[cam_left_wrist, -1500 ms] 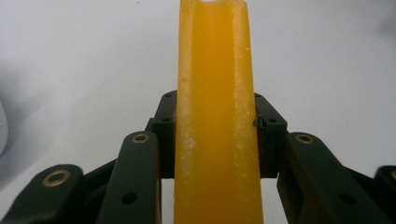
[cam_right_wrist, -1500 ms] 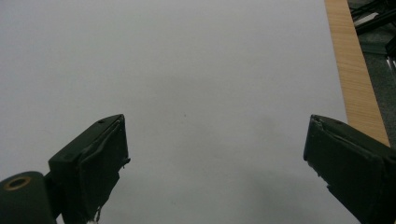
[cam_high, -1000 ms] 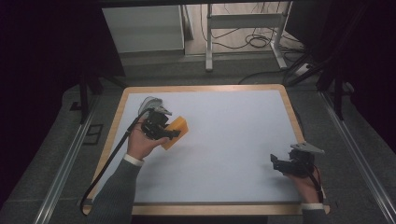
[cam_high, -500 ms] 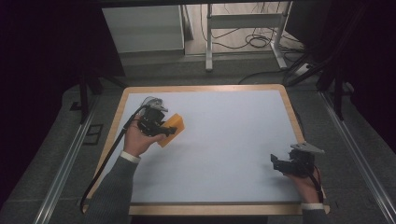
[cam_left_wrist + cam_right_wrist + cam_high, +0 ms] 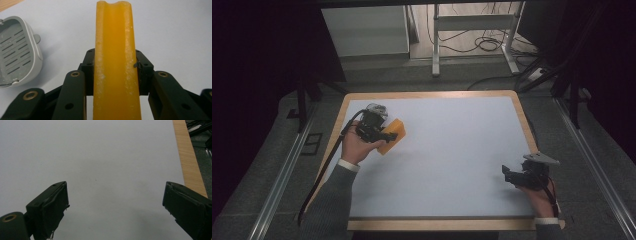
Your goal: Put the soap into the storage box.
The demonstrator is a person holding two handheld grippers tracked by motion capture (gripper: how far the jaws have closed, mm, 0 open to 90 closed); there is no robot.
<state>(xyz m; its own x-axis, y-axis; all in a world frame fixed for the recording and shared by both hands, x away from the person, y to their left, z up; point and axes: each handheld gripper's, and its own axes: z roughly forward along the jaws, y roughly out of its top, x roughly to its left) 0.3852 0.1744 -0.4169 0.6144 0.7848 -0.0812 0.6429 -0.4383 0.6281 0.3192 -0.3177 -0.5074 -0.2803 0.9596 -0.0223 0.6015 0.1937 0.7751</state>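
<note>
Orange soap bar (image 5: 114, 62) stands on edge between the jaws of the left gripper (image 5: 379, 131), over the near-left part of the white table top (image 5: 452, 150); pads press both broad faces, the narrow grooved edge facing the camera; held thus, judged, so it can be set flat into the grey slotted soap dish (image 5: 17, 50), which lies just beside it on the table; bar and dish are apart. Left gripper clamped on the bar. Right gripper (image 5: 517, 177) rests at the near-right of the table, jaws wide apart, nothing between them.
</note>
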